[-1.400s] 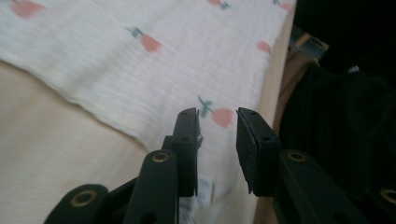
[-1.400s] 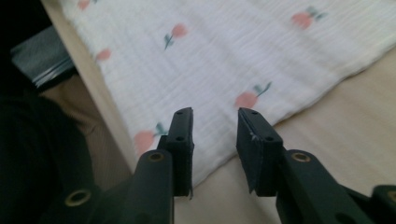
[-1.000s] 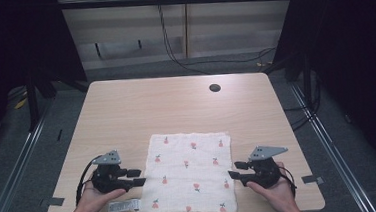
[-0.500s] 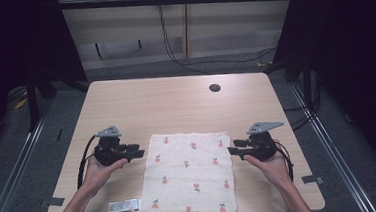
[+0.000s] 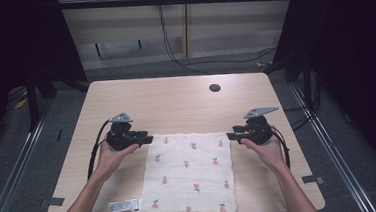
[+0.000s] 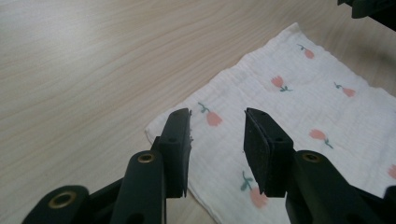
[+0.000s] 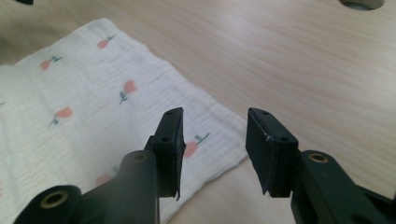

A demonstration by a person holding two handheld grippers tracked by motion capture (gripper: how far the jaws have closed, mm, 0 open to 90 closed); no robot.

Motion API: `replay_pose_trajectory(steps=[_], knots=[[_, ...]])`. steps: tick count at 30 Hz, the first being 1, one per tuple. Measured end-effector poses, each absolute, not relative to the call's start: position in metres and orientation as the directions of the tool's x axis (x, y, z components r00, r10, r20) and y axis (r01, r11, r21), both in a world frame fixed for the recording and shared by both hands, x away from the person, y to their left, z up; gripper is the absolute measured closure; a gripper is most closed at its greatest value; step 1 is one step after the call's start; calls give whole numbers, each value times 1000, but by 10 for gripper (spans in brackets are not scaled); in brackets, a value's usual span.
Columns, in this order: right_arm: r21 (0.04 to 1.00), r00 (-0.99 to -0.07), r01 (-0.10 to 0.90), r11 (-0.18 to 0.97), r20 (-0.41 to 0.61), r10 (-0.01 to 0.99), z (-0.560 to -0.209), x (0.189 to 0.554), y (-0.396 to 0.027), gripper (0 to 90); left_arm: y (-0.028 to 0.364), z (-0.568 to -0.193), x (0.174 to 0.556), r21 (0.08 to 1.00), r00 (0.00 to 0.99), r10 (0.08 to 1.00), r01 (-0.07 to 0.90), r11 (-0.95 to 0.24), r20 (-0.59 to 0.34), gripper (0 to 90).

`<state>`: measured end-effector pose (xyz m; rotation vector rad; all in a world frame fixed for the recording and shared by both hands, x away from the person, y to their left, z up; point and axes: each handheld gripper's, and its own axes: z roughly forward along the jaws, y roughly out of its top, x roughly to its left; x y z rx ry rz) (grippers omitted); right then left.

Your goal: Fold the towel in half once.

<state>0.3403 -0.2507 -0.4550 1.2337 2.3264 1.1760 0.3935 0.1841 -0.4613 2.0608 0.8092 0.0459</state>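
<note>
With both jaws apart and nothing gripped, the left tool (image 5: 147, 138) and right tool (image 5: 231, 136) reach for the 2 upper corners of the flowered cloth (image 5: 190, 173), flat at the bench's (image 5: 176, 104) lower centre; next, probably lowering and pinching each corner.

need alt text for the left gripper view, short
The left gripper hangs with its two black jaws open over the near corner of a white cloth printed with small pink flowers. The cloth lies flat on a light wooden table, with nothing between the jaws. A dark part of the other gripper shows at the top right.
</note>
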Motion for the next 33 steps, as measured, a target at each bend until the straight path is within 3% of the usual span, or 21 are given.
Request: replay_pose_trajectory(steps=[10, 21, 26, 30, 31, 33], knots=[[715, -587, 618, 327, 143, 797, -483, 370, -248, 583, 180, -480, 405, 730, 769, 576, 558, -394, -278, 605], [697, -561, 635, 333, 119, 819, -501, 378, -243, 622, 184, -493, 422, 725, 742, 601, 586, -363, -298, 629], [696, -560, 634, 336, 113, 821, -504, 379, -243, 670, 179, -503, 425, 704, 740, 605, 596, -387, -293, 635], [692, -563, 639, 335, 124, 817, -504, 377, -243, 753, 178, -507, 426, 699, 739, 605, 600, -390, -297, 639], [694, -574, 636, 337, 133, 808, -504, 376, -242, 824, 177, -507, 426, 703, 741, 606, 594, -392, -289, 641], [702, -580, 628, 336, 134, 803, -505, 374, -240, 871, 176, -507, 426, 706, 743, 606, 589, -392, -283, 653]])
